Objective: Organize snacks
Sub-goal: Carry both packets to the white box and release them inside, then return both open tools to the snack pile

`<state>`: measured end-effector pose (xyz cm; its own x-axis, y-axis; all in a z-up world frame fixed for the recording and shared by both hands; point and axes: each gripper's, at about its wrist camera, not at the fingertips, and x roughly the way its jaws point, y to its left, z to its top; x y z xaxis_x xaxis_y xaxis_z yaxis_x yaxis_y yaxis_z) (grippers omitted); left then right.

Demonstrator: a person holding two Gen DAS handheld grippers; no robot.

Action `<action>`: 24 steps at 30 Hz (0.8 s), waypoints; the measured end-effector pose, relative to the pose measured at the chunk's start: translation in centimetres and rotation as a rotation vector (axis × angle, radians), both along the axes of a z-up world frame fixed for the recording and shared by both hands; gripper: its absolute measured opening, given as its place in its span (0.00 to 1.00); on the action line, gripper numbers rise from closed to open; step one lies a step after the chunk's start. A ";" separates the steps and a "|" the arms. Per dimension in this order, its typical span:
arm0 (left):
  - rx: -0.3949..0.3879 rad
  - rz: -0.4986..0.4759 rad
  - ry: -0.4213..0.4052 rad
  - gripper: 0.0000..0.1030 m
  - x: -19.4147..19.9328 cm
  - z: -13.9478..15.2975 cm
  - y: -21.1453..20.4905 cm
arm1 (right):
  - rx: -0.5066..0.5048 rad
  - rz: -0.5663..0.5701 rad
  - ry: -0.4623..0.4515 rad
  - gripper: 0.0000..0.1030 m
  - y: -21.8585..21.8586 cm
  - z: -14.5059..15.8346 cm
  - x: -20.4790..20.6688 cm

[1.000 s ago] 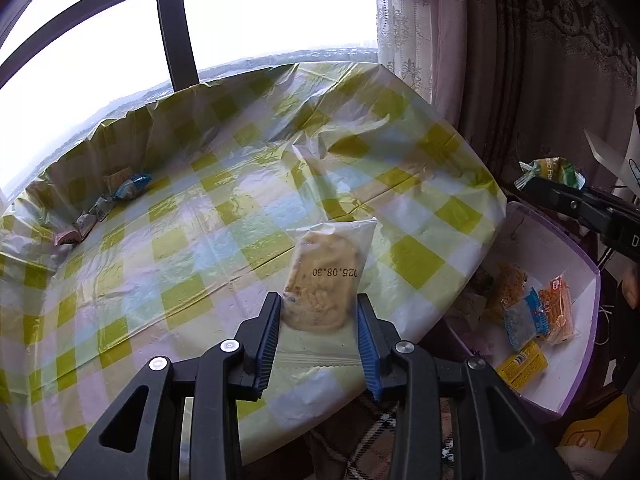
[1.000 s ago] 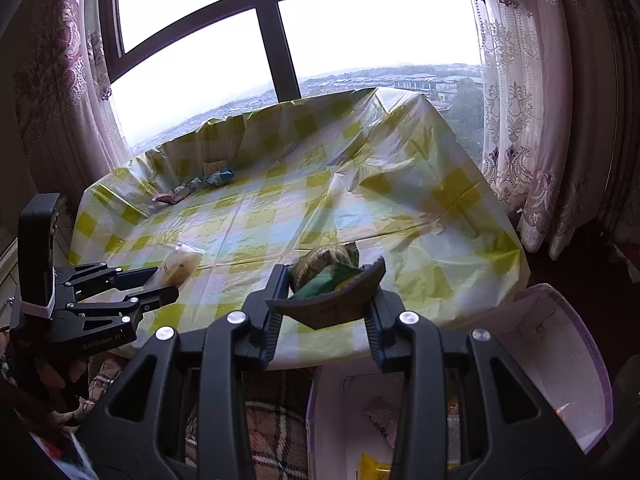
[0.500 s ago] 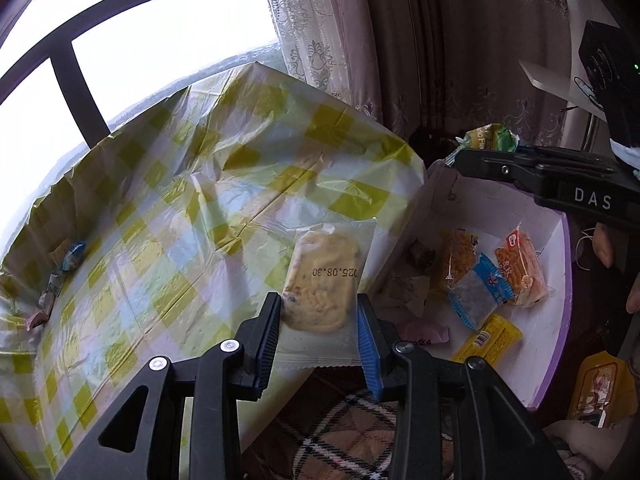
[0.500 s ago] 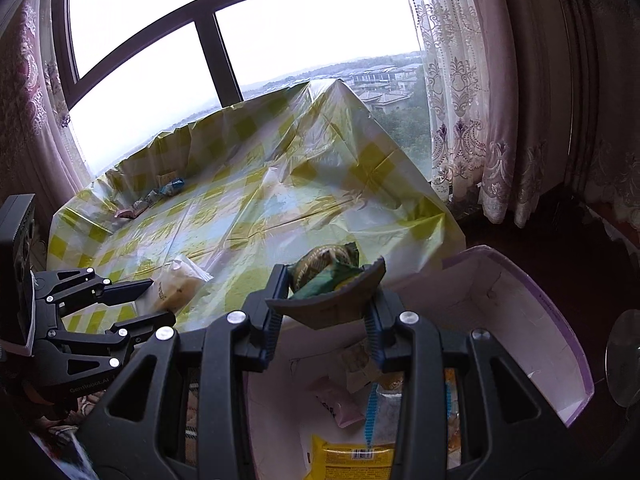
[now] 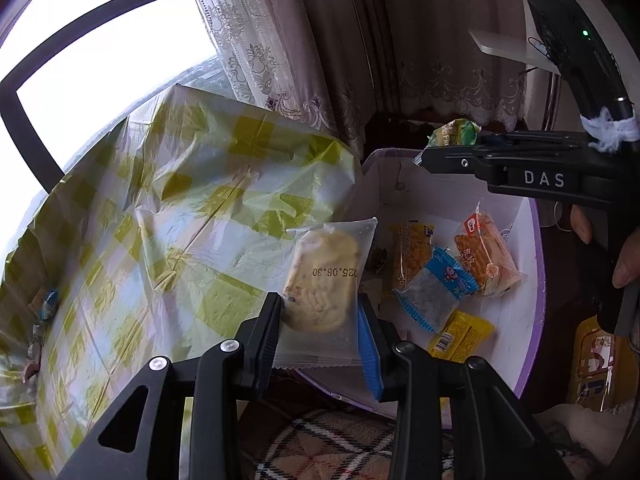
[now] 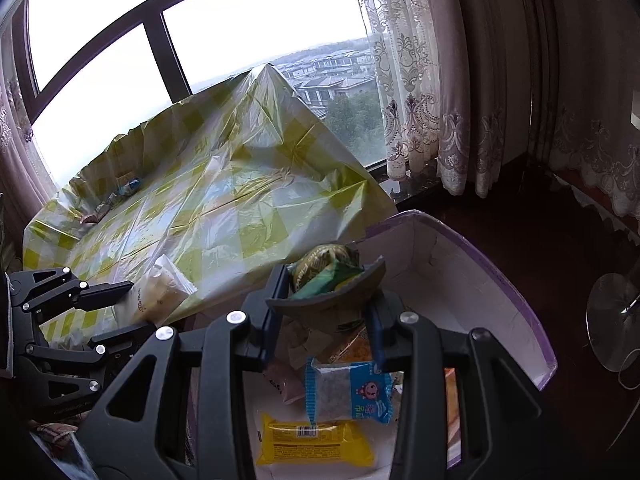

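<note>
Two claws, each gripping one snack. Left claw (image 5: pixel 320 320) clamped on a clear cookie packet (image 5: pixel 326 280), pale round biscuit inside, date print facing the lens, packet standing up between the blue-lined pads. Right claw (image 6: pixel 326 306) clamped on a green snack pack (image 6: pixel 326 270), crumpled, its dark flap folded across the front between the pads.

Ahead and right of the left claw: white box with purple rim (image 5: pixel 536 280), open, holding a blue-edged packet (image 5: pixel 436 288), an orange packet (image 5: pixel 484 256), a yellow bar (image 5: pixel 460 336) and an orange-brown packet (image 5: pixel 410 252). Left of that claw and ahead: desk under a yellow-green checked plastic cover (image 5: pixel 180 208), with a few small wrapped sweets (image 5: pixel 48 300) at its far left edge. Cookie packet seen over the line where the desk edge meets the box wall.

Directly below the right claw: same box, with the blue-edged packet and yellow bar lying nearest. Left of the right claw: the other claw with its cookie packet, close to the desk edge. Beyond both: window (image 6: pixel 200 40) and lace curtains (image 6: pixel 412 80). Fingers of a person's hand (image 5: pixel 600 248) wrapped on the right claw's handle, seen from the left wrist.
</note>
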<state>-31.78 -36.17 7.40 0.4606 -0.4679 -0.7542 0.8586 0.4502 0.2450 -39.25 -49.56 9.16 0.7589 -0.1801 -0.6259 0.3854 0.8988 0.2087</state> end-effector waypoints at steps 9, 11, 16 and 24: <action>-0.024 -0.042 0.033 0.37 -0.4 -0.6 -0.6 | -0.035 -0.047 0.063 0.41 -1.0 0.0 -0.3; -0.038 -0.041 0.048 0.37 -0.2 -0.7 -0.5 | -0.047 -0.056 0.088 0.41 -1.0 -0.1 0.1; -0.072 0.009 0.066 0.49 1.0 -0.5 0.7 | -0.058 -0.053 0.126 0.55 -0.1 0.1 1.2; -0.147 0.124 0.108 0.51 4.2 -0.8 4.9 | -0.110 0.048 0.169 0.60 4.5 0.3 4.7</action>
